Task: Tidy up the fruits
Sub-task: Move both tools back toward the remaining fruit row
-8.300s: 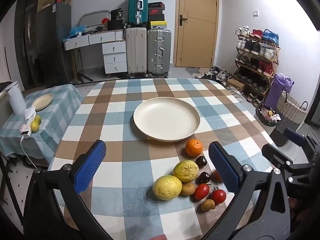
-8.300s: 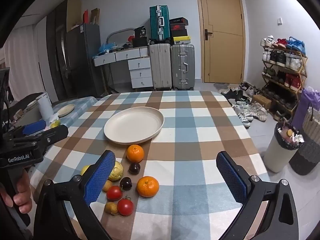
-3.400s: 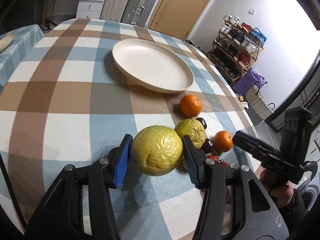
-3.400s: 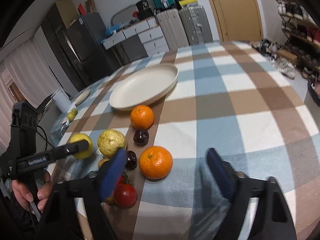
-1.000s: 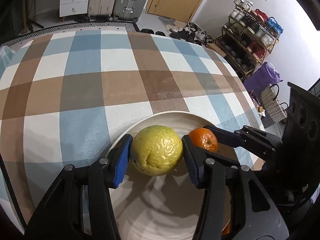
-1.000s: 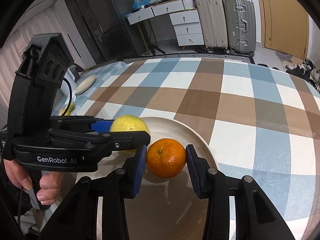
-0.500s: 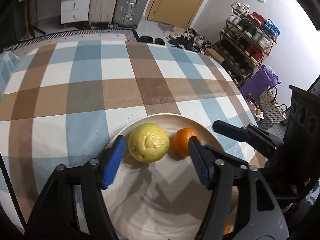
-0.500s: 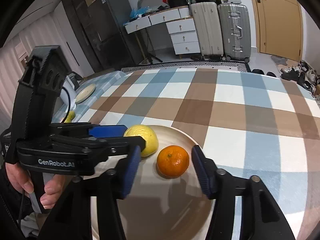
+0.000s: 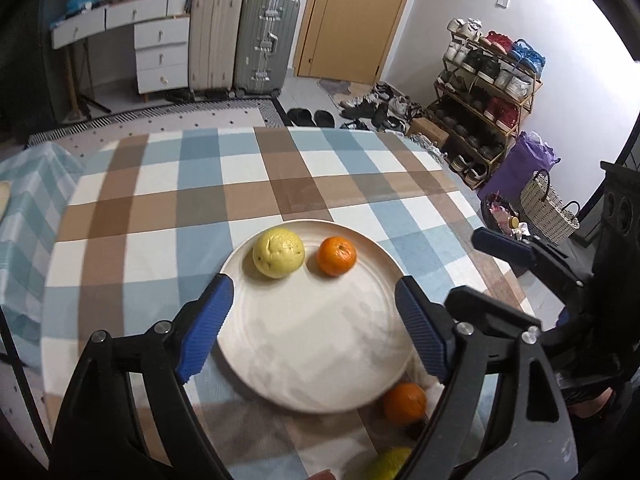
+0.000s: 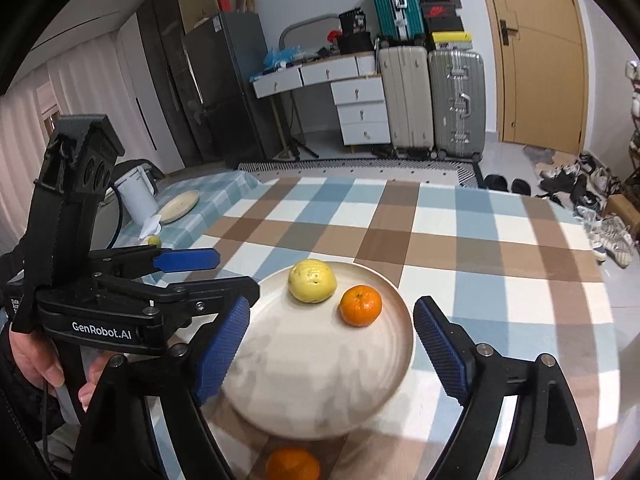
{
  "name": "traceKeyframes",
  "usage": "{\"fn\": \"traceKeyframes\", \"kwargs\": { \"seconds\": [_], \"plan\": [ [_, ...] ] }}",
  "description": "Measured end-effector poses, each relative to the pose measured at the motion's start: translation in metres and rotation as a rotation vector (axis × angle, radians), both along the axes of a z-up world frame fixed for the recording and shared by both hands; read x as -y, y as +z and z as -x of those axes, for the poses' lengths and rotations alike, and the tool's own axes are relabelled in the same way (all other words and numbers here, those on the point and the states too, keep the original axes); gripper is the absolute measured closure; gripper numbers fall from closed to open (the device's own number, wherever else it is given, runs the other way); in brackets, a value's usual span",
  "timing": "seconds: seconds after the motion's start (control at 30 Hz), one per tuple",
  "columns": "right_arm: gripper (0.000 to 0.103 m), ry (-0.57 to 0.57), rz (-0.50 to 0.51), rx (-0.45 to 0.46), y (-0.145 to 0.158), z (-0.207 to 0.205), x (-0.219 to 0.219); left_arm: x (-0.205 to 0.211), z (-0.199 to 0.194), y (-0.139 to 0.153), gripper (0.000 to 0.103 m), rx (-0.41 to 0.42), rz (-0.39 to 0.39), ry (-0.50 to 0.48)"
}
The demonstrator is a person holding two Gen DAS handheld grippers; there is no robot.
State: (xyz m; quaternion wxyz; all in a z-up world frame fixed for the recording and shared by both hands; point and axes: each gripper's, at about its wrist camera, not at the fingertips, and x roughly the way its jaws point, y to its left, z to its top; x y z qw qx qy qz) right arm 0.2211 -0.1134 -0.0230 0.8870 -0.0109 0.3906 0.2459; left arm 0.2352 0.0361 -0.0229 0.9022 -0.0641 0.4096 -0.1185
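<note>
On the cream plate (image 9: 320, 344), yellow citrus (image 9: 278, 253) is sitting at 11 o'clock, orange (image 9: 336, 256) just beside it at 1 o'clock. Left gripper (image 9: 314, 326) and right gripper (image 10: 330, 350) are both hovering wide open, gripping nothing. Second orange (image 9: 404, 403) is lying off-plate at 5 o'clock on the checked tablecloth (image 9: 160, 216).

My pads (image 9: 204, 322) are ribbed blue rubber on matt black plastic arms with small metal screws. The plate (image 9: 320, 344) looks smooth, matt cream. The lemon (image 9: 279, 253) has a dimpled, dull skin; the orange (image 9: 336, 256) is finely pitted with a slight sheen. The cloth (image 9: 160, 216) is soft checked fabric, matt.
</note>
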Motion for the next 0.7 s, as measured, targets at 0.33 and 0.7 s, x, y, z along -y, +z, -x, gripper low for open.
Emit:
{"fn": "traceKeyframes", "kwargs": {
  "seconds": [0.33,0.7],
  "plan": [
    [0.007,-0.029,-0.044,0.058,0.040,0.083,0.020,0.024,0.089,0.032,0.013,0.118,-0.089,0.025],
    [0.000,-0.101,-0.084,0.084,0.040,0.159,0.048,0.034,0.179,0.028,0.001,0.177,-0.107,0.059]
  ]
}}
